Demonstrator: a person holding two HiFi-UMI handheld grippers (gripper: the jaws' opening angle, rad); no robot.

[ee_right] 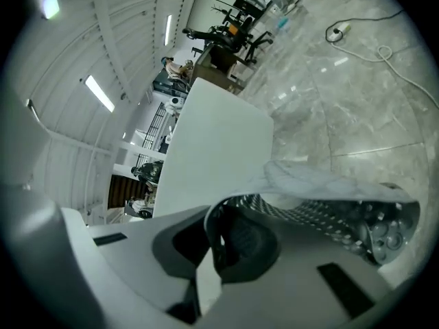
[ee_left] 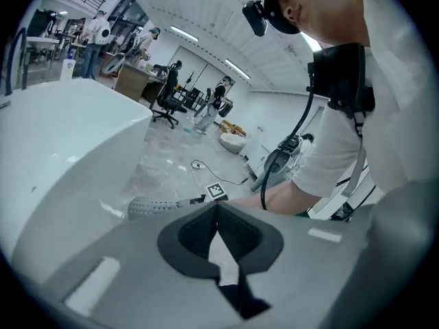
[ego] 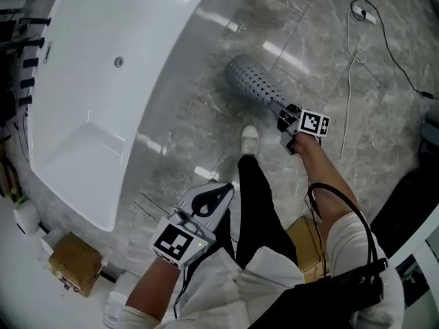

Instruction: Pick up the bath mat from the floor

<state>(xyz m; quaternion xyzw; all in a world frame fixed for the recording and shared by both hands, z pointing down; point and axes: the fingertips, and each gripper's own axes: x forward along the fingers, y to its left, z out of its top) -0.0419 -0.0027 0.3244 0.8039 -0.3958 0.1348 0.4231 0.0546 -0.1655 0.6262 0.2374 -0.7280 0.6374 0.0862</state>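
Observation:
The bath mat (ego: pixel 250 81) is a grey, perforated roll, lifted off the marble floor beside the bathtub. My right gripper (ego: pixel 282 118) is shut on one end of it, and the roll sticks out ahead of the jaws. In the right gripper view a fold of the mat (ee_right: pixel 322 208) sits pinched between the jaws of the right gripper (ee_right: pixel 216 242), its studded underside showing. My left gripper (ego: pixel 212 199) hangs near the person's legs, shut and with nothing in it. The left gripper view shows the left gripper (ee_left: pixel 218 214) with its tips together, and the rolled mat (ee_left: pixel 151 206) beyond them.
A white bathtub (ego: pixel 123 60) fills the left side. A cardboard box (ego: pixel 74 262) sits by its near end. A white cable (ego: pixel 353 53) and a black one trail across the floor at the right. The person's white shoe (ego: pixel 250 141) stands below the mat.

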